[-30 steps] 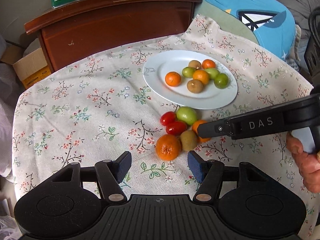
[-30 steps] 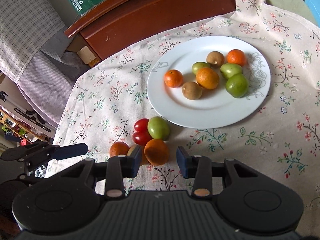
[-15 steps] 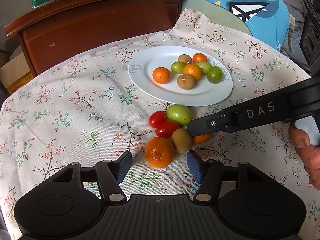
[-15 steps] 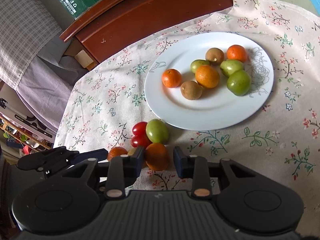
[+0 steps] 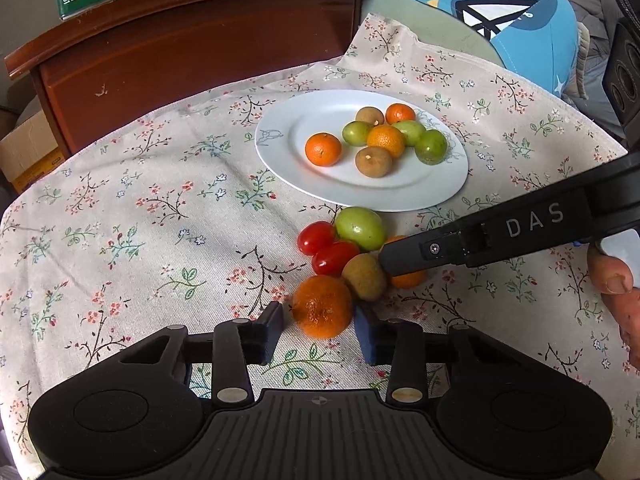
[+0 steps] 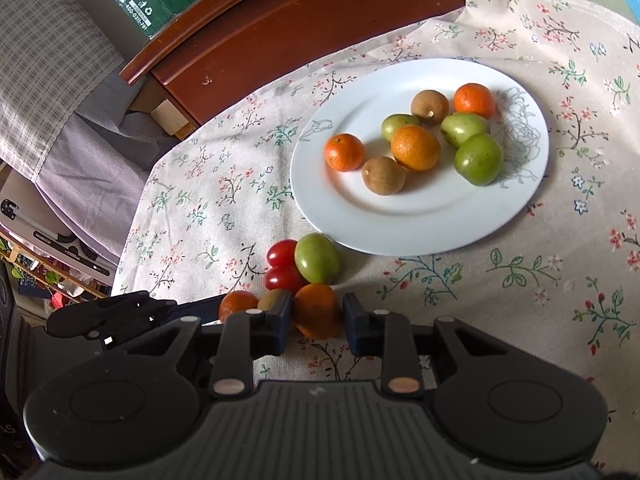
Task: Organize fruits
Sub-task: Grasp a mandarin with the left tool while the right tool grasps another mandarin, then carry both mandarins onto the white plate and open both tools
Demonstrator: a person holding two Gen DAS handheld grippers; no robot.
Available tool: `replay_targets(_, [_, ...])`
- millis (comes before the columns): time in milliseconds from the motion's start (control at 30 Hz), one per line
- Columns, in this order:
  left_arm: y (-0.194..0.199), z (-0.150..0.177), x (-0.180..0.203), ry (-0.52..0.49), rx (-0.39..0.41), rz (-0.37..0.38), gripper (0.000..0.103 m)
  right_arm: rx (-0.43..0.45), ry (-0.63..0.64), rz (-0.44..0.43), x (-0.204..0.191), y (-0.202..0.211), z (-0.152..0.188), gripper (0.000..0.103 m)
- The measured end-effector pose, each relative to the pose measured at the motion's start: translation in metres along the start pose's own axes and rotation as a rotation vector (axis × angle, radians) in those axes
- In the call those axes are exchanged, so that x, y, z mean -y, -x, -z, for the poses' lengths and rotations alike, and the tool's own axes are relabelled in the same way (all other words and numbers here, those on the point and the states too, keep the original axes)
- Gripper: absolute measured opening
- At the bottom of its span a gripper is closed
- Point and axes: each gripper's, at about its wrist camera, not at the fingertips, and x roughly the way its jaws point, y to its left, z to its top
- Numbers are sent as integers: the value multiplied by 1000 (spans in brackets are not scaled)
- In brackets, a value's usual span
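- My left gripper (image 5: 318, 326) stood open around the wrinkled orange mandarin (image 5: 322, 306); the right pad looked to be touching its skin, the left pad showed a thin gap, so I had no firm hold
- My right gripper (image 6: 314, 316) bracketed a second orange fruit (image 6: 316, 310), its jaws narrowed close on both sides; whether they actually pinched it I could not tell from this low angle
- In the left wrist view the right gripper's finger (image 5: 480, 240) crossed in from the right, covering most of that orange fruit
- The loose pile sat on the floral tablecloth (image 5: 140, 220) just beside the near rim of the white plate (image 6: 400, 224): two red cherry tomatoes (image 5: 326, 246) touching each other, a green fruit (image 5: 360, 227) against them nearest the plate, and a brown fruit (image 5: 364, 276) between the mandarin and the right gripper's finger
- The plate, toward the far side of the cloth, held seven fruits: three orange, three green and two brown-skinned ones less one, as I counted, clustered on its right half
- A dark wooden headboard (image 5: 200, 48) ran behind the far edge of the cloth
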Motion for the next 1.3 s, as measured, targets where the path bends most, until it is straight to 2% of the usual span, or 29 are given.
replay_targets(67, [2,-2,-3,30,-2,15,29,6,6,7,-1,2,-1,27])
replay_targets(333, [12,-7,-1,38,2,24,29,82,-8,-5,-2,23,-15,27])
replay_targets(633, [33,-29,-5,99,121,16,29,226,-27,-10,3,67,-48,27])
replay_targets(867, [38,-52,-6,149,215,27,29,306,-46,12,15,81,-73,27])
replay_targets(1067, [27,-63,-6,162,221,30,29,304,-77,4,24,69,-82,27])
replay_targets(1300, [12,-73,-8,178,219,30,29,296,-48,13,23,48,-93,27])
